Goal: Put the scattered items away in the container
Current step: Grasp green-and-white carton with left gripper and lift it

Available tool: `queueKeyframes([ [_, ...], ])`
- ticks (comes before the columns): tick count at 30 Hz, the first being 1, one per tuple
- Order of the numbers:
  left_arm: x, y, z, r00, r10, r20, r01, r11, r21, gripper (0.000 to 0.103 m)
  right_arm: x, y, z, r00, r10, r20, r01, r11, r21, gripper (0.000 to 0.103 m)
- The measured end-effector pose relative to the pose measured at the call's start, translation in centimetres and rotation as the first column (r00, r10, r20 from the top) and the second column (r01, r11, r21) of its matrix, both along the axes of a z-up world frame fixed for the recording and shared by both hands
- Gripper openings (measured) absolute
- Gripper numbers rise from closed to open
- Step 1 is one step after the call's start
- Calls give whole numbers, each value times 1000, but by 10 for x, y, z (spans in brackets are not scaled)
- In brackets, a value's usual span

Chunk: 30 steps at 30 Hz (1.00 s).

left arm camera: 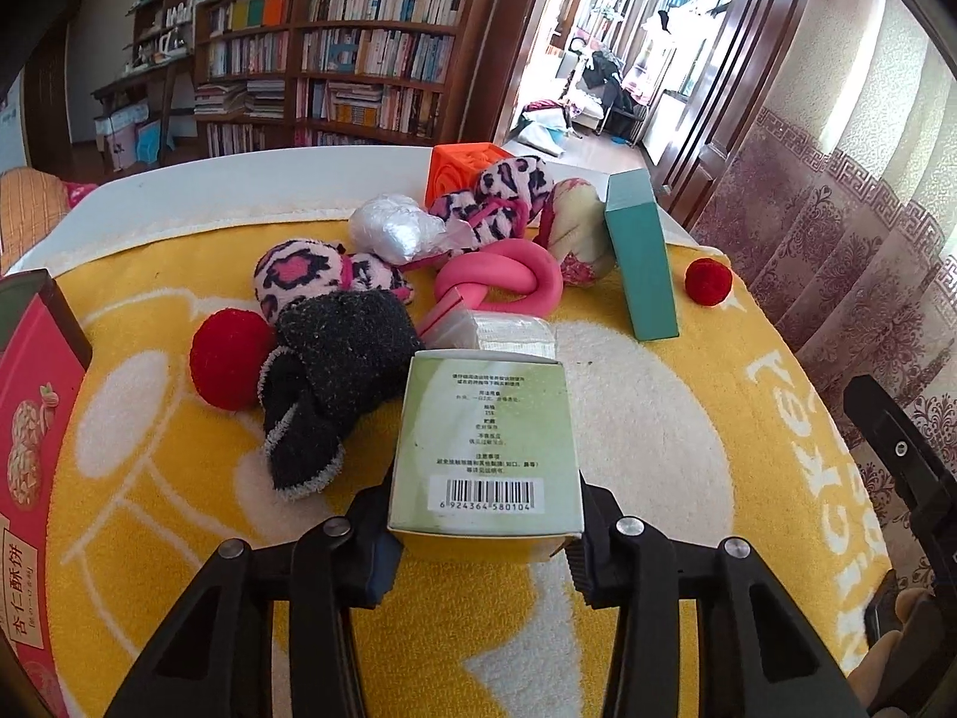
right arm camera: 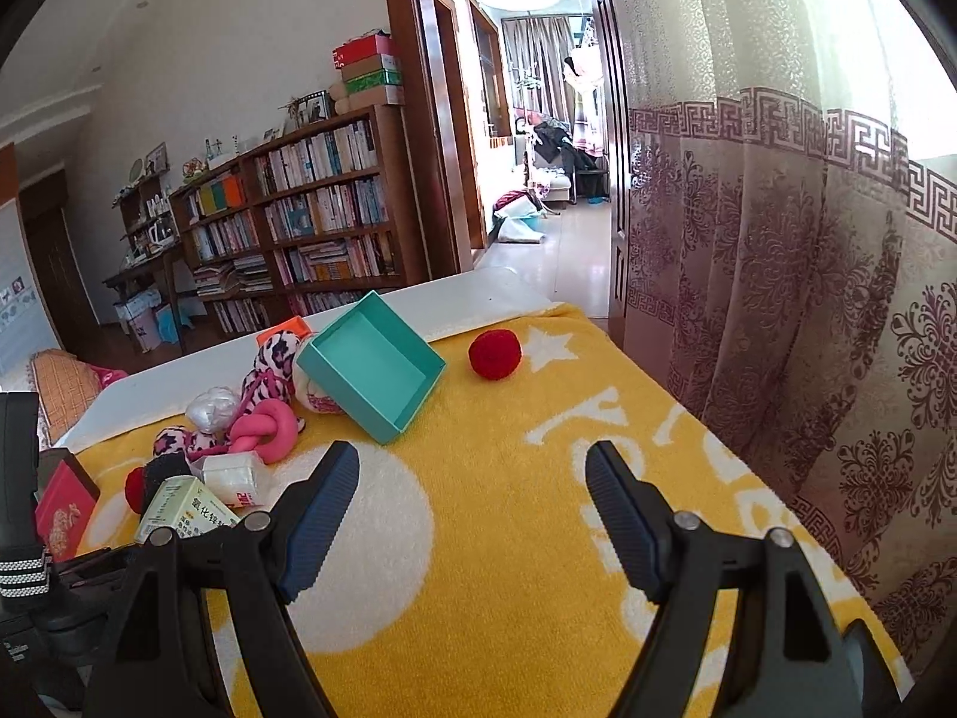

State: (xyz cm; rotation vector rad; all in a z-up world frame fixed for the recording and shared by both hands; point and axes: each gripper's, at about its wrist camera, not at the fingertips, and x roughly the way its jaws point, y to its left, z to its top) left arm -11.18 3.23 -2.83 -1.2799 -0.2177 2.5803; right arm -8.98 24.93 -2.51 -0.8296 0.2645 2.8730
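Yellow-and-white towelling [left arm camera: 688,419] covers the table here. Near its front edge, the pale green cardboard carton [left arm camera: 485,449] sits pinched at its barcode end by the left gripper [left arm camera: 484,544]. Lift it straight, clear of the black fuzzy sock [left arm camera: 335,371] alongside, towards the tilted teal open box [right arm camera: 371,368]. Right gripper [right arm camera: 472,514] gapes empty.

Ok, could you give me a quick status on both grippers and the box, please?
Left gripper shut on green box. Right gripper open, empty. Teal tray tipped against toys. Black sock beside box.
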Motion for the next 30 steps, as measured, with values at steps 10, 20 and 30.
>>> queueKeyframes([
  [10,30,-25,52,993,-91,-78,96,994,60,46,-40,-20,-2,969,170,181,-154,983,-100,81],
  [20,44,-76,52,993,-96,-68,102,990,92,46,-117,-27,14,963,118,241,-25,934,-357,81],
  [30,36,-90,34,996,-91,-24,94,988,121,46,-160,-3,-21,932,40,362,154,858,-490,86],
])
